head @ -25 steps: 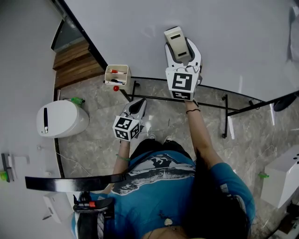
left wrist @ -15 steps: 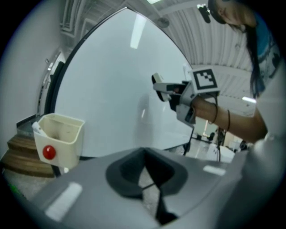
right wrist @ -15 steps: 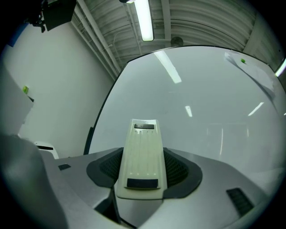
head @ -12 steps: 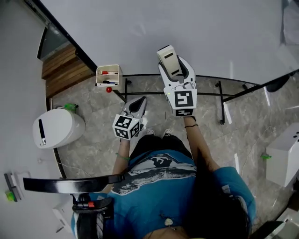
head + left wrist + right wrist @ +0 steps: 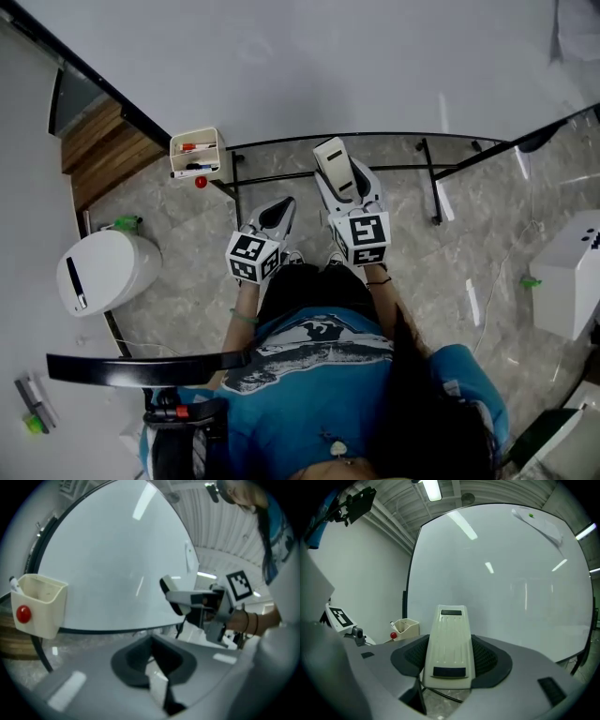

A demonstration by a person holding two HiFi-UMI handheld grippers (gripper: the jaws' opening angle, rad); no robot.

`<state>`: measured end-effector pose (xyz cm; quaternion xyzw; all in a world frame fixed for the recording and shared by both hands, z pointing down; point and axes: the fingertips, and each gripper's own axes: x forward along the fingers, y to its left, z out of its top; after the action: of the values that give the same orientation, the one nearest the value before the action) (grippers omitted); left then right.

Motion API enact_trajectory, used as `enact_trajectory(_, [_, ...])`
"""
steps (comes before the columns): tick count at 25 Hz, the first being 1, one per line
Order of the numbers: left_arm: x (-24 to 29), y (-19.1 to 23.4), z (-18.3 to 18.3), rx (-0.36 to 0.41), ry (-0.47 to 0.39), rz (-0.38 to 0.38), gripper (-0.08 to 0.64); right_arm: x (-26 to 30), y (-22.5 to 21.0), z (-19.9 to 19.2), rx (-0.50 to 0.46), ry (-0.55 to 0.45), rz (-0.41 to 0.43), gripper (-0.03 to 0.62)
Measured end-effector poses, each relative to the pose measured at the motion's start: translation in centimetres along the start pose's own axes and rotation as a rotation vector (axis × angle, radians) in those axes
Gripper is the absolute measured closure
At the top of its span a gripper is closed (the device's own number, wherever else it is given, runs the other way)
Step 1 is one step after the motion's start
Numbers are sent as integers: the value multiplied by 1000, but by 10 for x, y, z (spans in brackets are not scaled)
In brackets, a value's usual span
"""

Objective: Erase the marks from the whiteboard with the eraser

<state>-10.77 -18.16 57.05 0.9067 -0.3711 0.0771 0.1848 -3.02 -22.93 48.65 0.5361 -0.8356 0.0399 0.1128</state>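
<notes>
The whiteboard (image 5: 328, 56) fills the top of the head view, and I see no marks on it; it also spans the right gripper view (image 5: 501, 573). My right gripper (image 5: 339, 180) is shut on the cream eraser (image 5: 334, 161), held off the board, below its lower edge. In the right gripper view the eraser (image 5: 450, 639) sits lengthwise between the dark pads. My left gripper (image 5: 277, 212) hangs lower and to the left, shut on nothing. In its own view the left gripper (image 5: 157, 667) has its jaws together, and the eraser (image 5: 180, 597) shows at the right.
A cream marker holder (image 5: 195, 153) with pens and a red magnet hangs at the board's lower left corner. The board's black stand legs (image 5: 429, 178) cross the stone floor. A white rounded bin (image 5: 98, 272) stands at left, a white box (image 5: 572, 281) at right.
My right gripper has come down and back from the board with the eraser still in it. The left gripper has stayed in place. The head view has tilted, so the board sits higher.
</notes>
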Motion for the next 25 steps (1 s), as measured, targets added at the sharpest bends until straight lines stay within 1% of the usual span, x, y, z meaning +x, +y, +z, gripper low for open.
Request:
enact_trajectory(7, [2,-13,-7,-14,17,-9,555,-23,7,-35,26,74,28,328])
enact_trajectory(10, [2,-18,-5,-20,5,4,555,-32,9,-42,29,83,51,328])
enact_trajectory(12, [3,-29,0,-32,-15,11,555,-44,5,-43,24,79,60,328])
enact_trajectory(15, [8,-54,2,-47,-39,16,555,-72,-9,-47,27,71,67,328])
enact_trajectory(20, [11,-113,2,-25,-57,57,555,-132,-35,-62,31,80,89,328])
enact_trajectory(25, [-3,-167,-13,-5,-89,140,555,-185,-37,-86,27,90,173,328])
